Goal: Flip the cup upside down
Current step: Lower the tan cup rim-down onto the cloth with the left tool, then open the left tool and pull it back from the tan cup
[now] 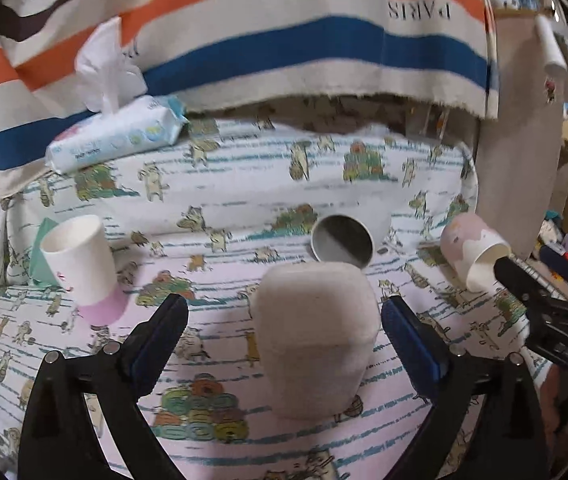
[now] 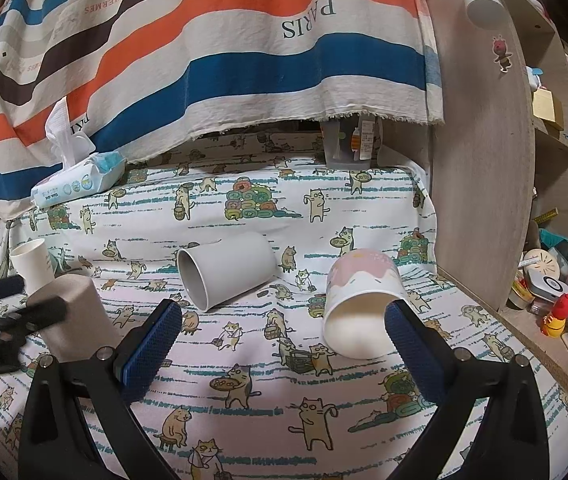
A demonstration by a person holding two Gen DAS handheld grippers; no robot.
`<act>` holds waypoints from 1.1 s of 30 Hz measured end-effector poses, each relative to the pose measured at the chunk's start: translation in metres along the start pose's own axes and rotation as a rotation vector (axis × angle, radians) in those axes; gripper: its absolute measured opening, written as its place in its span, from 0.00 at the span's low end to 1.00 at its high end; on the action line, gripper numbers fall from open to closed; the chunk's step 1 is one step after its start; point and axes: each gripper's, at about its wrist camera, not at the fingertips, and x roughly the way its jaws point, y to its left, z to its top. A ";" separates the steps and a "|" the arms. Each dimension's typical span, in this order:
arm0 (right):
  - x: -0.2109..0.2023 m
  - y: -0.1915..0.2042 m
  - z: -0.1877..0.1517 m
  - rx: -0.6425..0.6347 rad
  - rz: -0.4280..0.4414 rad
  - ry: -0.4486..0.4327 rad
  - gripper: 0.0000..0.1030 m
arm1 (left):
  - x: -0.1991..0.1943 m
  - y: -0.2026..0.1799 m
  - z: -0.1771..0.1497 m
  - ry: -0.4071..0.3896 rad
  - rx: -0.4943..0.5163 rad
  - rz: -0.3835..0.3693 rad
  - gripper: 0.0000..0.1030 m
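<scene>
A beige cup stands upside down on the cat-print cloth, between the open fingers of my left gripper, not touched; it also shows in the right wrist view. A grey cup lies on its side. A pink-and-white cup lies on its side with its mouth toward my open right gripper, whose right finger is at its rim; it also shows in the left wrist view. A white paper cup with a pink base stands upright at the left.
A wet-wipe pack lies at the back left. A striped cloth hangs behind. A wooden shelf panel stands at the right, with clutter beyond. A plastic container sits at the back.
</scene>
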 end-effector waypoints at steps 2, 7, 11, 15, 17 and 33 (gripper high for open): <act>0.000 0.000 0.000 -0.001 0.000 0.000 0.99 | -0.011 0.008 0.000 -0.025 -0.008 -0.001 0.94; 0.000 0.000 0.000 0.000 0.000 0.000 0.99 | -0.037 0.026 0.000 -0.109 -0.015 0.010 0.99; 0.000 0.000 0.000 -0.001 0.006 0.001 0.99 | -0.044 0.041 -0.002 -0.138 -0.032 0.017 0.99; 0.000 0.003 0.000 -0.010 0.014 0.001 0.99 | -0.044 0.056 -0.014 -0.155 -0.059 0.035 0.99; 0.000 0.004 0.000 -0.015 0.016 0.002 0.99 | -0.045 0.060 -0.021 -0.176 -0.051 0.066 0.99; 0.000 0.016 0.000 -0.074 0.059 0.002 0.99 | -0.039 0.058 -0.037 -0.193 -0.007 0.093 0.99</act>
